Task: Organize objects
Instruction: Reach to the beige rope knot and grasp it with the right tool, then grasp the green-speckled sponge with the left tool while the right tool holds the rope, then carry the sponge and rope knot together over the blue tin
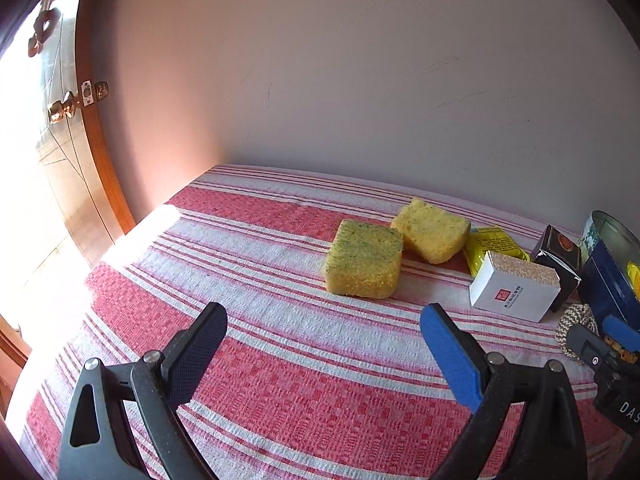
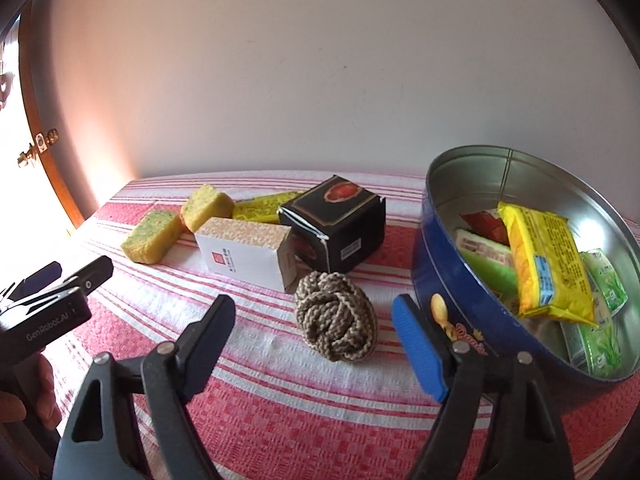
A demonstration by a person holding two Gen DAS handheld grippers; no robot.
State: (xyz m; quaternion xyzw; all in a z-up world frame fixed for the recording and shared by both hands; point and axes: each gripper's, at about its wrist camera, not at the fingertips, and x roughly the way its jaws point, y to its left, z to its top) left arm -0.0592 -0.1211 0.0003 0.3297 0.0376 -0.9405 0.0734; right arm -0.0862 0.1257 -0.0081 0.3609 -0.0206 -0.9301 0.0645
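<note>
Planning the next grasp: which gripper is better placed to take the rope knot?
Right. The rope knot lies just ahead between the right gripper jaws, beside the tin. The left gripper faces the sponges.

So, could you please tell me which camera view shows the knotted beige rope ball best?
The right wrist view: the knotted beige rope ball lies whole between the fingers. The left wrist view catches only its edge.

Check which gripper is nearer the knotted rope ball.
Right. The right gripper is open with the rope ball just ahead between its fingers, untouched. The left gripper is open over bare cloth, the ball off to its right.
</note>
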